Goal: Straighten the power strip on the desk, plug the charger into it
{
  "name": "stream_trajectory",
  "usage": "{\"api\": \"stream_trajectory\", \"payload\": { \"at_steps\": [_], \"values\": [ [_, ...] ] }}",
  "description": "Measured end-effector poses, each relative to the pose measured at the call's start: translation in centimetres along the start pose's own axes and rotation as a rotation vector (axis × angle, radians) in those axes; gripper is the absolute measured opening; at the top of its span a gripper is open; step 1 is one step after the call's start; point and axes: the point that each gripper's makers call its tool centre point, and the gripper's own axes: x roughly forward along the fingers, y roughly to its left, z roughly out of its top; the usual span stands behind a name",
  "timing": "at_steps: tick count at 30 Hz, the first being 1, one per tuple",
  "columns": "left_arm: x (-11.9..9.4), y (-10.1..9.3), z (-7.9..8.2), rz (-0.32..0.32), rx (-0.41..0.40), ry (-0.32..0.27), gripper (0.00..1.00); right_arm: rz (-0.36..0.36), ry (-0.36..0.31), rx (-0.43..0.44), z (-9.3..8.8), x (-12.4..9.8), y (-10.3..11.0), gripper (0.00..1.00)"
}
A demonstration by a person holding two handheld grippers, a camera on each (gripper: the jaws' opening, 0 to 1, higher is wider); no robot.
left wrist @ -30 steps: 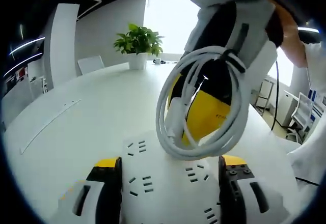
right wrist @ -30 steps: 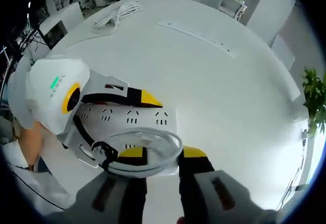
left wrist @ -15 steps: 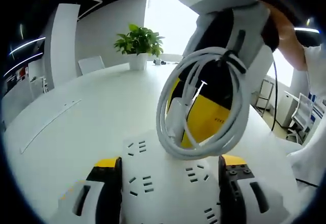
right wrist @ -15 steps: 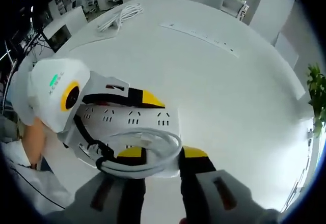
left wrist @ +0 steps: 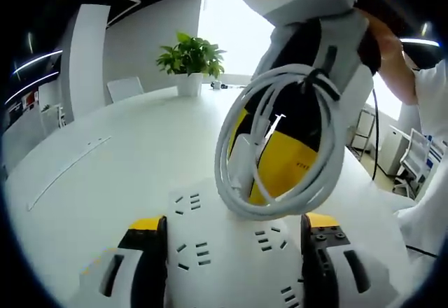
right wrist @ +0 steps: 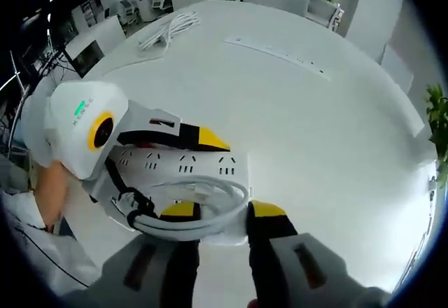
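Observation:
A white power strip (left wrist: pixel 231 252) lies on the white table, and my left gripper (left wrist: pixel 234 222) is shut on it, one yellow-tipped jaw along each long side. Just above the strip hangs a white charger (left wrist: pixel 241 164) with its cable coiled in a ring (left wrist: pixel 318 161), and my right gripper (left wrist: pixel 260 159) is shut on it from the upper right. In the right gripper view the coiled cable (right wrist: pixel 192 194) sits at my right gripper (right wrist: pixel 224 210) over the strip (right wrist: pixel 164 162). The left gripper's yellow-tipped finger (right wrist: pixel 208 138) runs along the strip's far side.
A potted plant (left wrist: pixel 189 56) and a white chair (left wrist: pixel 124 87) stand at the table's far edge. A loose bundle of white cable (right wrist: pixel 168 28) and a long slotted cover (right wrist: pixel 276 50) lie farther out on the table. A person's hand (right wrist: pixel 49 189) holds the left gripper.
The right gripper has tilted slightly with the charger still held just above the strip. The left gripper and the strip have stayed where they were.

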Motion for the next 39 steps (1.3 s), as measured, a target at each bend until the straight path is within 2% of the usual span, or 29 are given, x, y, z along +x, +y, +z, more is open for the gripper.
{"api": "stream_trajectory", "payload": {
  "at_steps": [11, 14, 17, 22, 26, 27, 28, 31, 39],
  "values": [
    [0.1, -0.2, -0.1, 0.001, -0.002, 0.000, 0.78, -0.037, -0.022, 0.023, -0.5, -0.3, -0.1, 0.24],
    [-0.2, -0.5, 0.1, 0.016, 0.084, 0.017, 0.78, -0.036, -0.034, 0.044, -0.7, -0.4, 0.1, 0.24],
    [-0.4, -1.2, -0.3, 0.005, 0.121, 0.045, 0.77, -0.048, -0.043, 0.062, -1.1, -0.6, 0.2, 0.24],
    [-0.8, -1.4, -1.0, -0.005, 0.097, 0.072, 0.80, -0.062, -0.071, 0.099, -1.4, -0.9, 0.1, 0.24],
    [-1.3, -1.9, -2.2, -0.009, 0.077, 0.114, 0.89, -0.072, -0.091, 0.113, -1.1, -0.9, -0.2, 0.24],
    [-1.3, -2.1, -2.6, -0.010, 0.111, 0.115, 0.93, -0.075, -0.094, 0.117, -1.0, -0.9, -0.2, 0.24],
    [-1.1, -2.6, -2.6, -0.027, 0.094, 0.085, 0.93, -0.081, -0.100, 0.117, -1.0, -0.9, -0.3, 0.24],
    [-1.4, -2.2, -3.2, -0.005, 0.080, 0.102, 0.93, -0.084, -0.127, 0.123, -1.0, -1.0, -0.3, 0.24],
    [-2.1, -1.4, -3.6, 0.023, 0.063, 0.080, 0.92, -0.099, -0.215, 0.154, -1.1, -1.4, -0.1, 0.24]
  ]
}}
